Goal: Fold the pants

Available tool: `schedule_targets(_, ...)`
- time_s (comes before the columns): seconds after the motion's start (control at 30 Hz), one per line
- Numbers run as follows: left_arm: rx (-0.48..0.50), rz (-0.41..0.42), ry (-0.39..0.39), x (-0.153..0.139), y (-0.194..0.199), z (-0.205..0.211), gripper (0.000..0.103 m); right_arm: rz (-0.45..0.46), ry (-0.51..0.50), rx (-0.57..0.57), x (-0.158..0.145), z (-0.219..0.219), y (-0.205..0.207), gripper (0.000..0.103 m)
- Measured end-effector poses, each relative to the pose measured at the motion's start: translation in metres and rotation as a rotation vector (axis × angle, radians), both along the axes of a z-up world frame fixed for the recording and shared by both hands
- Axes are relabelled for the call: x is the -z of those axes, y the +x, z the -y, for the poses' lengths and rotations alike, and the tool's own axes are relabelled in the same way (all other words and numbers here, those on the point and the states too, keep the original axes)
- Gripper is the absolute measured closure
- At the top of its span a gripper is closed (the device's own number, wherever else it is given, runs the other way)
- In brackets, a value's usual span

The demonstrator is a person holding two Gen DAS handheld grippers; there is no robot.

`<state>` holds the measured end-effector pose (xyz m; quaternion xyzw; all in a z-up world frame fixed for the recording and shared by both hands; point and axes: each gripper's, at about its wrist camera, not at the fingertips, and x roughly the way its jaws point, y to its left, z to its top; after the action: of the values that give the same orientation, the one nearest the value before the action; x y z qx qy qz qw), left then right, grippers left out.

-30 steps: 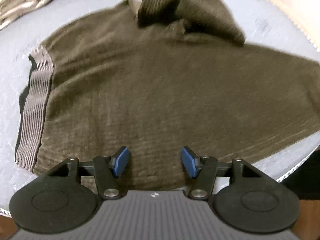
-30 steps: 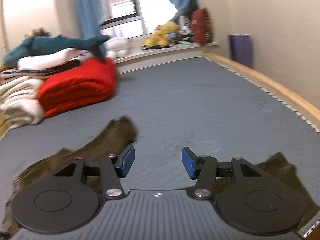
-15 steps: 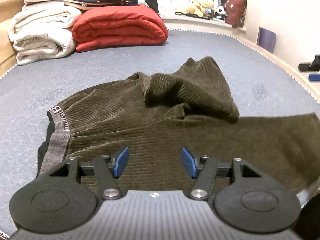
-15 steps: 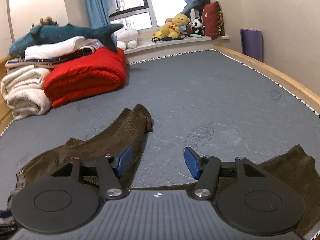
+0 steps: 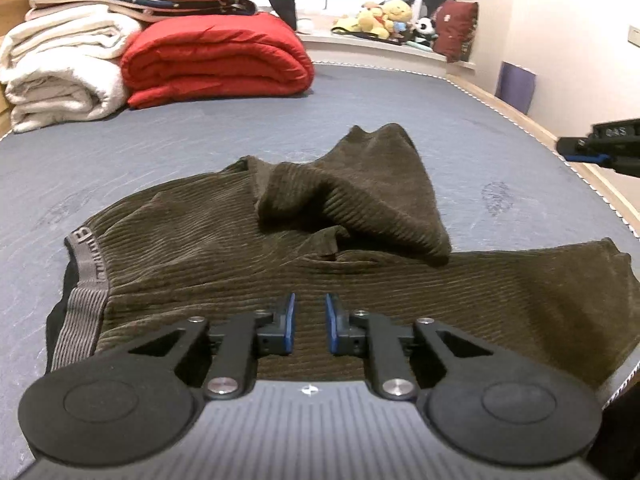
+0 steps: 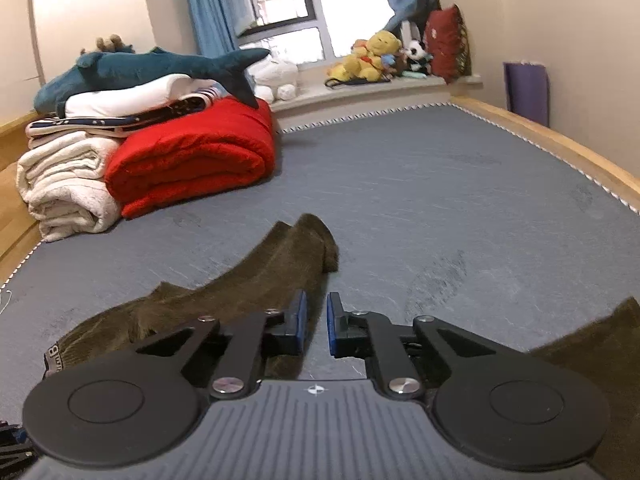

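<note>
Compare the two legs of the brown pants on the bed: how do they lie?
The far leg is folded back over the pants, bunched, its end pointing toward the red blanket. The near leg lies flat, stretched out to the bed's edge. Both are brown corduroy, and neither is held.

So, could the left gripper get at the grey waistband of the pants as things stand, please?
Probably yes: the waistband lies exposed on the mattress, nothing over it. The left gripper, jaws closing on nothing, hovers over the pants and would need reopening.
</note>
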<state>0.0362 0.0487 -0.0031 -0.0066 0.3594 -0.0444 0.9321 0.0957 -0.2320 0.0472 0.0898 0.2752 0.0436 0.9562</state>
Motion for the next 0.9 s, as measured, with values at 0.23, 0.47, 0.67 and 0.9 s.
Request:
schedule_targets(0.23,0.038,0.055,-0.015,-0.017,0.017,-0.003,0.088,-0.018,0.012,-0.042,0.004,-0.015,0.016,0.092)
schedule_targets(0.47,-0.034,0.011,-0.097,-0.013,0.072,-0.028,0.088,-0.086,0.034,-0.135,0.017,-0.033,0.044,0.091)
schedule_targets(0.67,-0.127,-0.088,-0.241,-0.006,0.118,-0.053,0.088,-0.182,0.043,-0.208,0.036,-0.059,0.074,0.090)
schedule_targets(0.9,-0.157,-0.124,-0.278,0.000,0.137,-0.051,0.086,-0.403,0.169,0.035,0.091,-0.036,0.140,0.063)
